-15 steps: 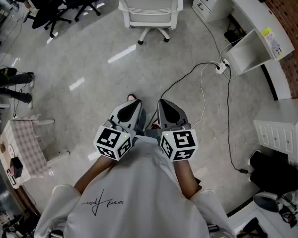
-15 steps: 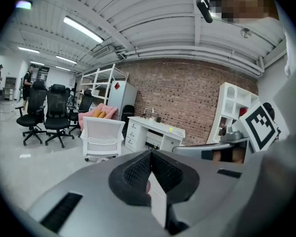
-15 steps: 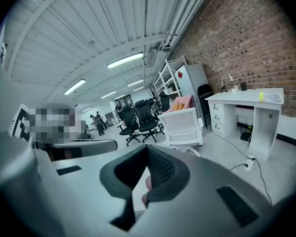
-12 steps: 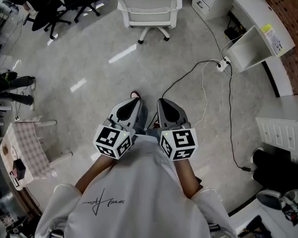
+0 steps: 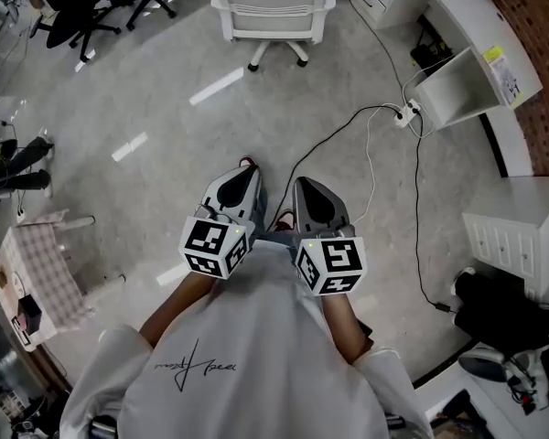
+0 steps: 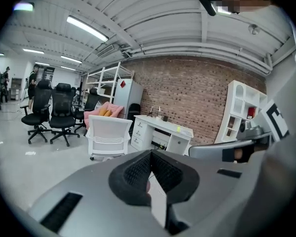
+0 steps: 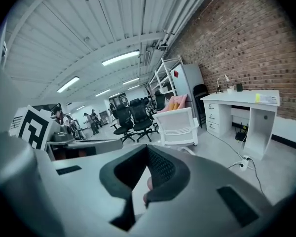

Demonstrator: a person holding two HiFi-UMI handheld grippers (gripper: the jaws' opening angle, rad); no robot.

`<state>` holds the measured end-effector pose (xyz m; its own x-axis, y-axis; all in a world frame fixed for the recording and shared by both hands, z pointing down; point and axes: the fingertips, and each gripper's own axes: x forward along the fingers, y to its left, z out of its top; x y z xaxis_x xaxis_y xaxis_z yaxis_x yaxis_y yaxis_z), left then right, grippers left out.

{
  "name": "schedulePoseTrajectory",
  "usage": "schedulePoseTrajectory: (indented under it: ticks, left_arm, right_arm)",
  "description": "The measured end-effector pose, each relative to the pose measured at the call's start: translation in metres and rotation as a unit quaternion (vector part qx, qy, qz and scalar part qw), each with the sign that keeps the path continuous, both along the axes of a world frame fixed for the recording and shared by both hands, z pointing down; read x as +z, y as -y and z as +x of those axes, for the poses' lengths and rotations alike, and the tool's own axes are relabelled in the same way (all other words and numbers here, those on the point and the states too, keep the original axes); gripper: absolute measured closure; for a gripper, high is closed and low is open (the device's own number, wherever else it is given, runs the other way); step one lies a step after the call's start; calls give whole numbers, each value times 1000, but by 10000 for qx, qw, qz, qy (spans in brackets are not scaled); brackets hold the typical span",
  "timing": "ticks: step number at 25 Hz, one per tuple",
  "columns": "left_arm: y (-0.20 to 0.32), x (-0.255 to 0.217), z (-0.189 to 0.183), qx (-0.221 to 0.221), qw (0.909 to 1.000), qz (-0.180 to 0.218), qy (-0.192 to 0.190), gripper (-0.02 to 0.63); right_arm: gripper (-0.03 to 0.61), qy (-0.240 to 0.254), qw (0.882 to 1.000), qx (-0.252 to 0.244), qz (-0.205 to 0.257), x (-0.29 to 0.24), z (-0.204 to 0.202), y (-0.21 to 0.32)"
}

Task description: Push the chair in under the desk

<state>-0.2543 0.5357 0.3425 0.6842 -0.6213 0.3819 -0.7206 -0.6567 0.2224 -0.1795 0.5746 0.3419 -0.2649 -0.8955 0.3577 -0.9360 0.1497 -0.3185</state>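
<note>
Both grippers are clenched shut with nothing in them: the left gripper [image 5: 245, 177] and the right gripper [image 5: 304, 190] sit side by side just ahead of the person's white shirt [image 5: 247, 364], touching neither each other nor anything else. In the left gripper view the left gripper [image 6: 150, 174] shows its dark pads meeting, and the right gripper [image 7: 145, 181] looks the same in its own view.

Below them lies a pale, glossy floor [image 5: 156, 108] in a large workroom with a brick wall [image 6: 197, 93]. The white chair [image 5: 273, 7] stands out on the open floor, well apart from the grippers and straight ahead of them, its slatted back in view. The white desk [image 5: 476, 26] runs along the wall to the right of the chair, and the chair is beside it, not under it. A black cable [image 5: 348, 140] trails across the floor to a power strip [image 5: 405, 117] near the desk. Black office chairs [image 5: 82, 7] stand at the far left.

Both forearms are held close to the body, with the grippers tipped a little downward toward the floor.
</note>
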Motion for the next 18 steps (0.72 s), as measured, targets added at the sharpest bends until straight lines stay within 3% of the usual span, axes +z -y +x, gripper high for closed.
schedulePoseTrajectory:
  ticks: [10,18]
  left_arm:
    - [70,3,-2,12,9997,-171,-177,612]
    - [152,0,-19,23,9997,-188,-135,612]
  right_arm:
    - [552,-209,9996,6,-199,4,2,74]
    - [552,-393,9988,-221,-204,1,-23,153]
